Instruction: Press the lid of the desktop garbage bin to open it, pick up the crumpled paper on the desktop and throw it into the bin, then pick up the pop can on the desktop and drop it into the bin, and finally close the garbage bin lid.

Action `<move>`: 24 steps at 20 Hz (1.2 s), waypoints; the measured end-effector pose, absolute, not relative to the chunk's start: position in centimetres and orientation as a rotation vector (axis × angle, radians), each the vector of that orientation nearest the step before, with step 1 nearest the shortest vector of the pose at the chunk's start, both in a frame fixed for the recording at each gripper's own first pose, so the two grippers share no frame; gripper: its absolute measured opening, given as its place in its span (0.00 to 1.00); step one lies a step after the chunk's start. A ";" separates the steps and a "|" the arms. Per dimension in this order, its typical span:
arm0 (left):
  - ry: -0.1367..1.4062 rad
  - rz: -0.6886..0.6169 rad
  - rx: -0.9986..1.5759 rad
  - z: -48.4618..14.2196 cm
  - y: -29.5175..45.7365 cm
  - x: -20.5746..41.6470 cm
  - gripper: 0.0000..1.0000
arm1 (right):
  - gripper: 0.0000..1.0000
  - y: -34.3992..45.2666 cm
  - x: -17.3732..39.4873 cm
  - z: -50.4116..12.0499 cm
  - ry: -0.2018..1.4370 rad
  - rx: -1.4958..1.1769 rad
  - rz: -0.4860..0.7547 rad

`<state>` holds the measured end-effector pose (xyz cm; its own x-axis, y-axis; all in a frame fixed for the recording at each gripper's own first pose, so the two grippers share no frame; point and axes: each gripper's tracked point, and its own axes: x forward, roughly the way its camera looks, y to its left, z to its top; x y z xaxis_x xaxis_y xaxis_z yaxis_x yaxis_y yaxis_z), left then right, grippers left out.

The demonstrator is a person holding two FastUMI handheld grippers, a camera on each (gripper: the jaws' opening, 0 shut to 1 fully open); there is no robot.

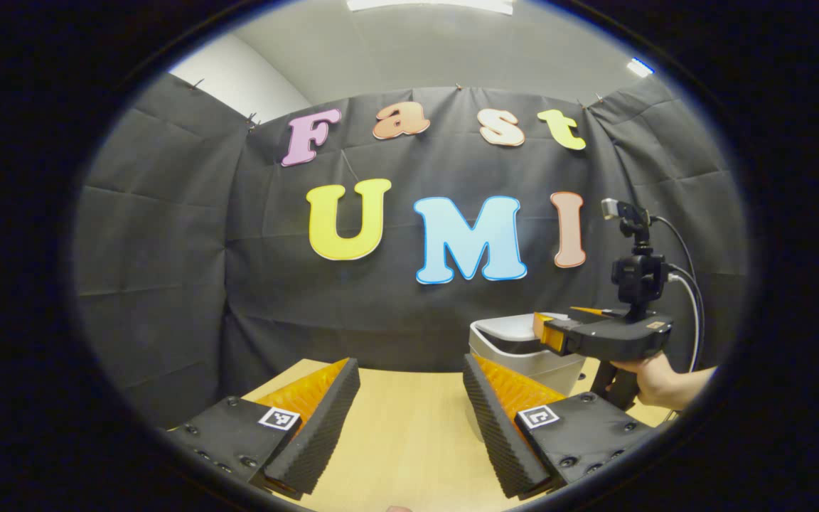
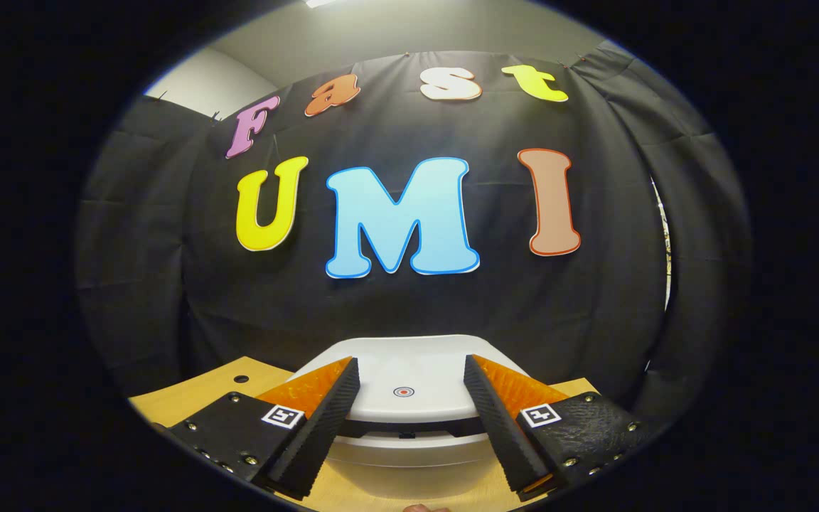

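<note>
**Desk:** Right gripper view, what are we looking at?

**Operator:** My right tongs (image 2: 409,398) hang with their jaws apart and nothing between them, just in front of the garbage bin (image 2: 402,455). Its lid (image 2: 409,377) is down, with the round press mark (image 2: 403,392) lying between my fingertips. I judge the opening press is not yet done.

**Desk:** What could go wrong?

**Operator:** With the jaws this wide, I could straddle the mark and miss it, or push off-centre and slide the light bin along the worktop (image 2: 189,395).

**Desk:** And the left?

**Operator:** My left tongs (image 1: 409,398) are also apart and empty, level over the worktop (image 1: 409,427). Ahead to their right, a hand (image 1: 655,380) holds the right tongs (image 1: 559,331) level beside the bin (image 1: 516,348).
</note>
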<state>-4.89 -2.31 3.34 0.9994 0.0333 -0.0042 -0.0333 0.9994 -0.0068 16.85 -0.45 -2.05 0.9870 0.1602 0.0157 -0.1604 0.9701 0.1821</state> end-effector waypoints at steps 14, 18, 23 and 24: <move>0.024 0.037 -0.024 2.1 -1.5 -3.1 0.96 | 0.96 0.2 17.5 -4.5 0.020 0.135 0.160; 0.033 0.036 -0.018 1.8 -1.4 -2.8 0.95 | 0.97 0.2 17.4 -4.6 -0.010 0.149 0.150; 0.041 0.043 -0.027 1.7 -1.3 -3.2 0.95 | 0.96 0.1 17.5 -3.9 -0.037 0.165 0.142; 0.041 0.049 -0.021 1.6 -1.1 -3.3 0.95 | 0.96 0.1 17.5 -3.8 -0.036 0.164 0.145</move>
